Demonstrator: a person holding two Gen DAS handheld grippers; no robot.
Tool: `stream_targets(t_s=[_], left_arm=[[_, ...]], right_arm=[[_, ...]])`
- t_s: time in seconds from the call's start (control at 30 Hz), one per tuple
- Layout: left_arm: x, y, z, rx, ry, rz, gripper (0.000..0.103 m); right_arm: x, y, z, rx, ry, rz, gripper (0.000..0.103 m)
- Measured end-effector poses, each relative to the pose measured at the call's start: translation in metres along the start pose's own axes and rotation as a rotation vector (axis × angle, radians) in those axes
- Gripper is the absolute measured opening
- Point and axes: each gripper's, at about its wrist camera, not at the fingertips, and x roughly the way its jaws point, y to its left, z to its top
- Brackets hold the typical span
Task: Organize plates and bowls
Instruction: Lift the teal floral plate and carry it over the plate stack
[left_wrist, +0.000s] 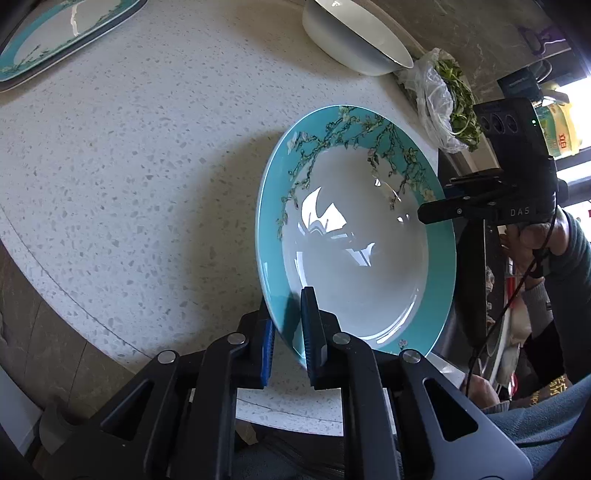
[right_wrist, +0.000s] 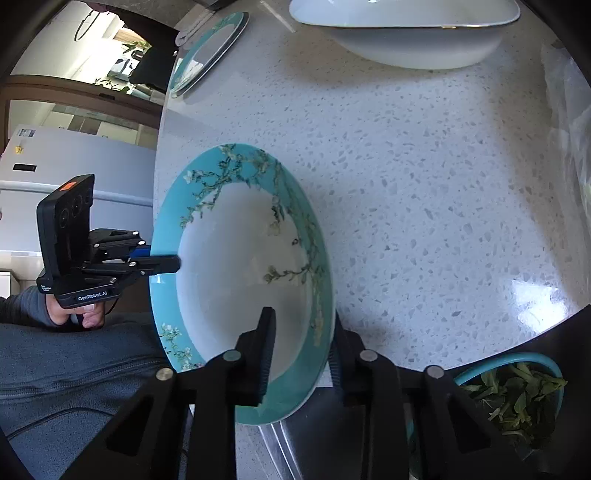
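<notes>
Teal blossom-rimmed plate (left_wrist: 354, 236) tilting up at the countertop's (left_wrist: 147, 155) near edge — left gripper (left_wrist: 290, 332) and right gripper (right_wrist: 303, 354) both clamping its rim, white bowl (right_wrist: 406, 33) sitting near the far edge.

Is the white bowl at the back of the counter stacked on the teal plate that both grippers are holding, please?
No, the white bowl sits alone on the counter, apart from the teal plate.

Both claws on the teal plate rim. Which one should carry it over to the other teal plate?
Probably left. The left claw grips the teal plate on the rim facing the other teal plate; the right claw holds the opposite rim and would cross over.
</notes>
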Motion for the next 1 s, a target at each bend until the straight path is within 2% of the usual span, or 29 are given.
stream_targets(t_s=[0.43, 0.77, 1.0], left_arm=[[-0.010, 0.006, 0.000, -0.007, -0.017, 0.029, 0.011], [-0.020, 0.015, -0.001, -0.040, -0.028, 0.018, 0.010], [-0.042, 0.032, -0.001, -0.069, -0.047, -0.003, 0.010]], right_arm=[[-0.003, -0.002, -0.002, 0.044, -0.020, -0.026, 0.016], [-0.011, 0.000, -0.006, 0.061, -0.042, -0.028, 0.015], [-0.017, 0.005, -0.002, 0.063, -0.052, -0.019, 0.015]])
